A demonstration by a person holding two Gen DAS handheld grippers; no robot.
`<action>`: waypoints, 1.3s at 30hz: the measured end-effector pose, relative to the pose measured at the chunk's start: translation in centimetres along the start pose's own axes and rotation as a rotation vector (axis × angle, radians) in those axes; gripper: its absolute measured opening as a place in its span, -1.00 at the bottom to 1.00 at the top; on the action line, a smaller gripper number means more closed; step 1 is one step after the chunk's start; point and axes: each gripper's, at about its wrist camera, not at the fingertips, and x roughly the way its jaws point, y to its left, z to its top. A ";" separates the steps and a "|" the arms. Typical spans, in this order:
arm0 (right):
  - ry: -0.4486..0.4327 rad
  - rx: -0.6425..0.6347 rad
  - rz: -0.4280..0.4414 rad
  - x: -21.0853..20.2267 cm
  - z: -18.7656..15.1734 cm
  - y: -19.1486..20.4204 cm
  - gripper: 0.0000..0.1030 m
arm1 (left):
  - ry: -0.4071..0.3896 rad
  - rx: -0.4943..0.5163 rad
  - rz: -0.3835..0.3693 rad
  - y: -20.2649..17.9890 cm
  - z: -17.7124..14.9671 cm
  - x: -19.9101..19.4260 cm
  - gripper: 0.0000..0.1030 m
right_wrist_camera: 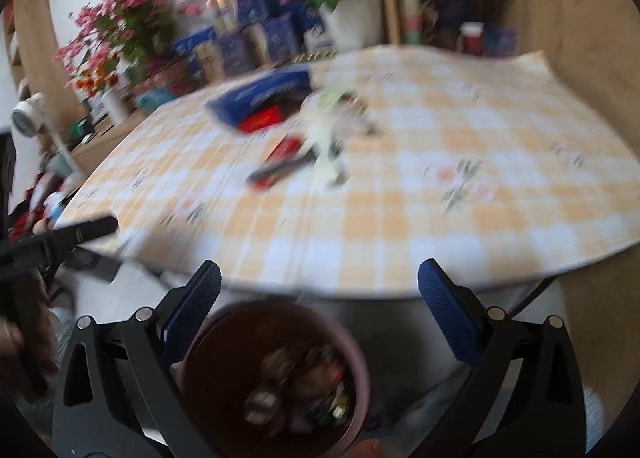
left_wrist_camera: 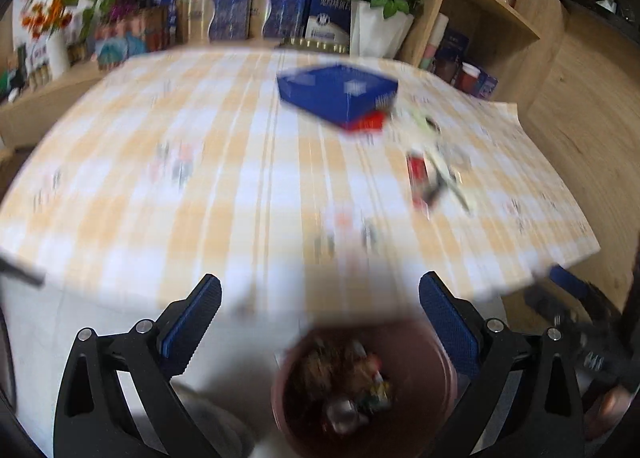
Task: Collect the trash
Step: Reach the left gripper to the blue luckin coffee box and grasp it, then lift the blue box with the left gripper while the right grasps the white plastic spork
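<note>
Both views are motion-blurred. A round maroon bin (left_wrist_camera: 424, 354) with several pieces of trash inside stands on the floor below the table's near edge; it also shows in the right wrist view (right_wrist_camera: 352, 354). My left gripper (left_wrist_camera: 320, 302) is open and empty above the bin. My right gripper (right_wrist_camera: 320, 294) is open and empty above the bin too. On the table lie a red wrapper (left_wrist_camera: 417, 177), also seen in the right wrist view (right_wrist_camera: 276, 162), and pale green and white scraps (left_wrist_camera: 444, 162), also seen in the right wrist view (right_wrist_camera: 328, 130).
A blue box (left_wrist_camera: 338, 92) lies on the yellow checked tablecloth (left_wrist_camera: 180, 186), with a red packet (left_wrist_camera: 366, 124) at its near corner. Flower pots (left_wrist_camera: 378, 32), stacked boxes and wooden shelves (left_wrist_camera: 492, 6) stand behind the table. The other gripper (right_wrist_camera: 72, 236) shows at the left.
</note>
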 end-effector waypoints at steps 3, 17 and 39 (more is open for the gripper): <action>-0.010 0.025 0.013 0.9 1.5 -1.0 0.89 | -0.014 0.073 0.049 -1.4 5.2 2.1 0.88; -0.030 0.225 0.163 3.2 1.6 -6.3 0.89 | 0.166 0.417 0.199 -9.4 17.7 19.4 0.88; -0.029 0.261 0.301 4.3 1.0 -6.2 0.91 | 0.109 0.112 0.061 -0.5 23.8 14.6 -0.35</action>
